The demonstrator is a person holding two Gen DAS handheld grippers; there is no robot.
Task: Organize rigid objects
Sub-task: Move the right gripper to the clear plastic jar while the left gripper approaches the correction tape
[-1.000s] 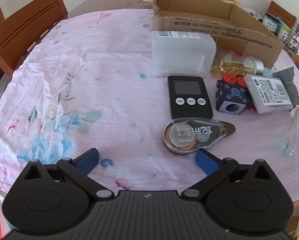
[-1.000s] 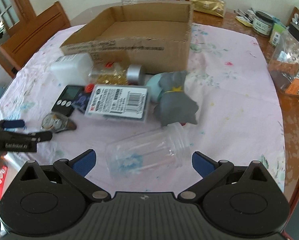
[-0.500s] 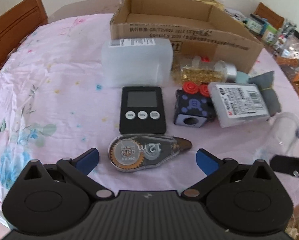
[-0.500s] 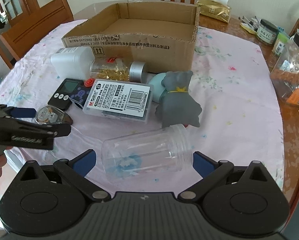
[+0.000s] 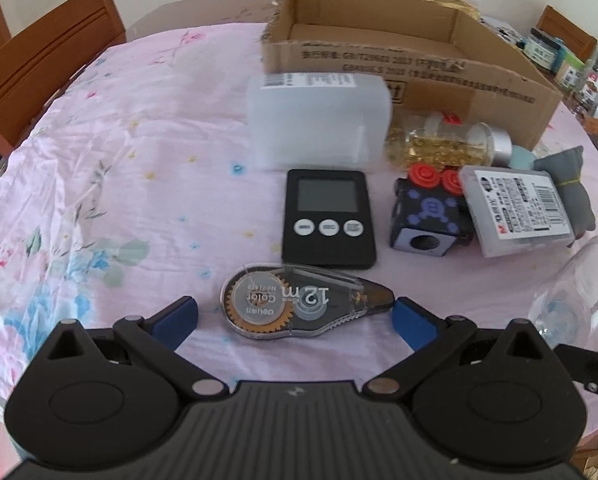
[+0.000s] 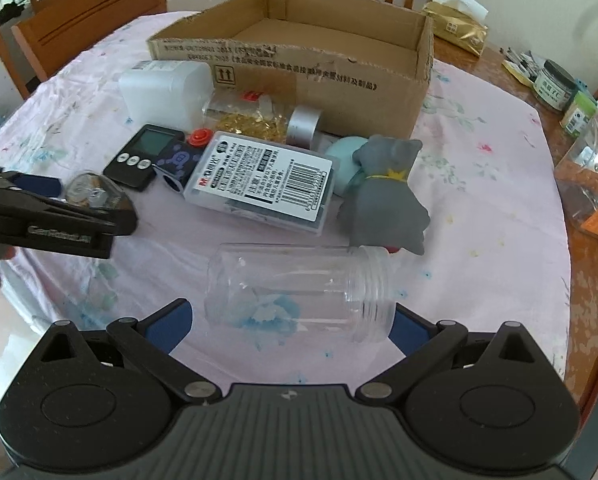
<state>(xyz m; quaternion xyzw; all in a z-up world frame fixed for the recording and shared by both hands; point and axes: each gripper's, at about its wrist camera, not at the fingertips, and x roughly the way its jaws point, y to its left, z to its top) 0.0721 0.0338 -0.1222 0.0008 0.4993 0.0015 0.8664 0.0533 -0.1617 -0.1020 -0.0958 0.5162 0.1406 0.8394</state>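
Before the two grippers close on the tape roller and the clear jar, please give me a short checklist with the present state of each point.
1. Left hand-held gripper open wide enough: ok.
2. Correction tape roller lies between its fingers: ok, flat on the cloth.
3. Right hand-held gripper open: ok.
4. Clear jar between its fingers: ok, lying on its side, no lid seen.
5. Cardboard box has free room: ok, the visible floor is bare.
6. Black timer clear of the tape roller: cannot tell, the edges look very close.
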